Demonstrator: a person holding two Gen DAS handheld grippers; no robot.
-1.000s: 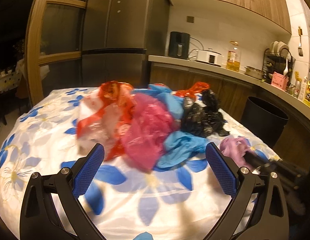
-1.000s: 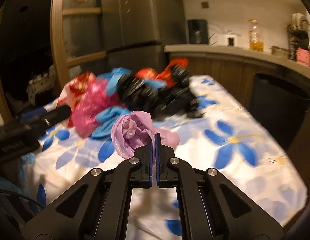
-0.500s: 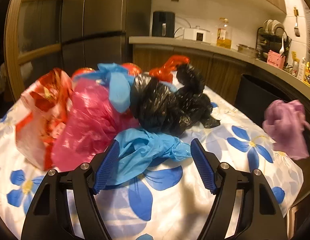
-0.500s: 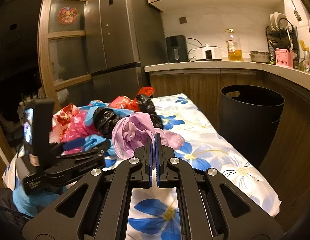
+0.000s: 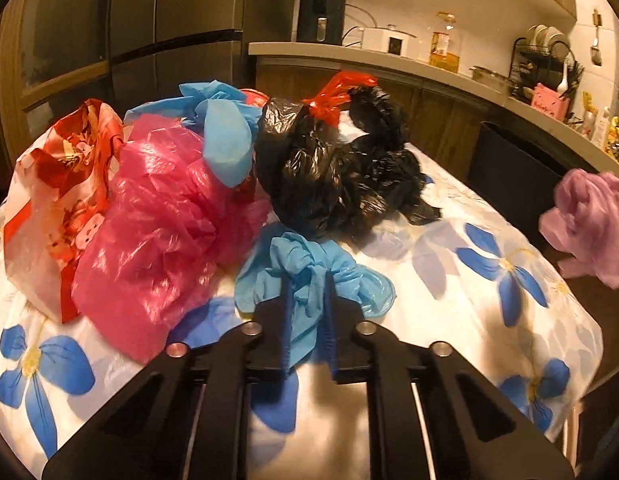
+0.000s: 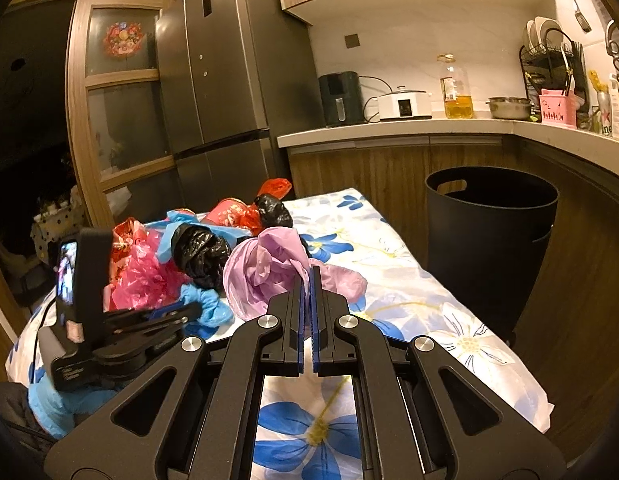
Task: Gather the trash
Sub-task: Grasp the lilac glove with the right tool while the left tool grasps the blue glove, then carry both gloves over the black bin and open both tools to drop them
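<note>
While my two tongs work from the near edge, the table with its flowered cloth [image 5: 505,268] carries the trash heap, and the black bin [image 6: 489,232] stands past its right edge as the likely drop point. Largest in the heap are the pink bag [image 5: 157,232] and the crumpled black bag [image 5: 333,176], touching each other. My right tongs [image 6: 310,280] are closed narrow on the purple bag [image 6: 261,276], held clear of the cloth, so I judge it ready to carry to the bin. My left tongs [image 5: 307,300] are closing, their pads already pinching the blue bag [image 5: 309,264], which lies on the cloth just beside the pink bag.
</note>
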